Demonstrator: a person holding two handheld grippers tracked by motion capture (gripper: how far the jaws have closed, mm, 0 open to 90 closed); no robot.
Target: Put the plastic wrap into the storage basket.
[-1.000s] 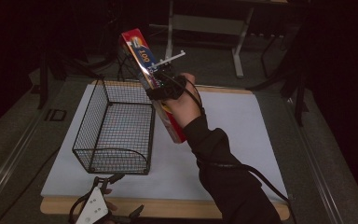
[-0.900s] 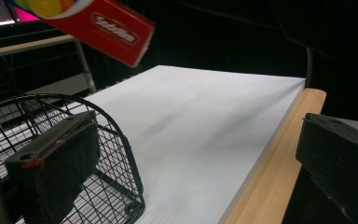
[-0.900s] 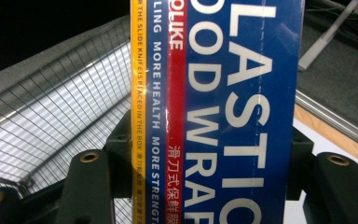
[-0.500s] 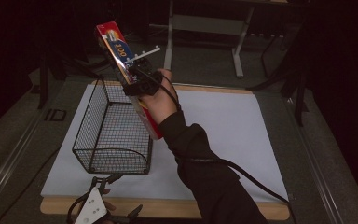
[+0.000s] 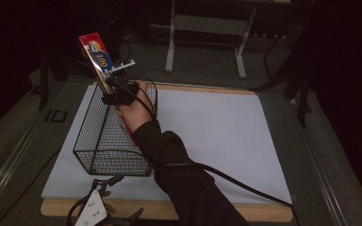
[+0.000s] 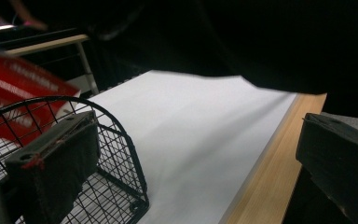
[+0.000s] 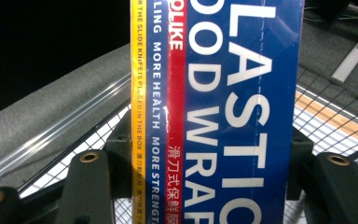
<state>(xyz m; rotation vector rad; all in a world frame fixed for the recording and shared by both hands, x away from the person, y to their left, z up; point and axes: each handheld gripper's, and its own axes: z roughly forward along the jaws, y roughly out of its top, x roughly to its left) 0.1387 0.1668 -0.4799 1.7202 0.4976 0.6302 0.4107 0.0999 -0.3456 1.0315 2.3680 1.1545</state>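
A long red and blue box of plastic food wrap (image 5: 96, 56) stands tilted, with its top end leaning far and left. My right gripper (image 5: 118, 96) is shut on its middle. The right gripper view has the box (image 7: 233, 112) clamped between both jaws of that gripper (image 7: 214, 186). The box's lower end hangs over the opening of the black wire basket (image 5: 89, 127), close to its right wall. By the table's front edge my left gripper (image 5: 107, 181) stands open. Its jaws (image 6: 196, 158) are wide apart with nothing between them, and the basket (image 6: 121, 154) is right in front.
A white sheet (image 5: 212, 132) covers the wooden table (image 5: 259, 214). A black cable (image 5: 235, 181) trails from my right sleeve across the sheet. Metal stand legs (image 5: 207, 28) sit on the dark floor beyond the table.
My right hand has carried the box left and slightly down, from the basket's right rim to over its opening. The left gripper has stayed put.
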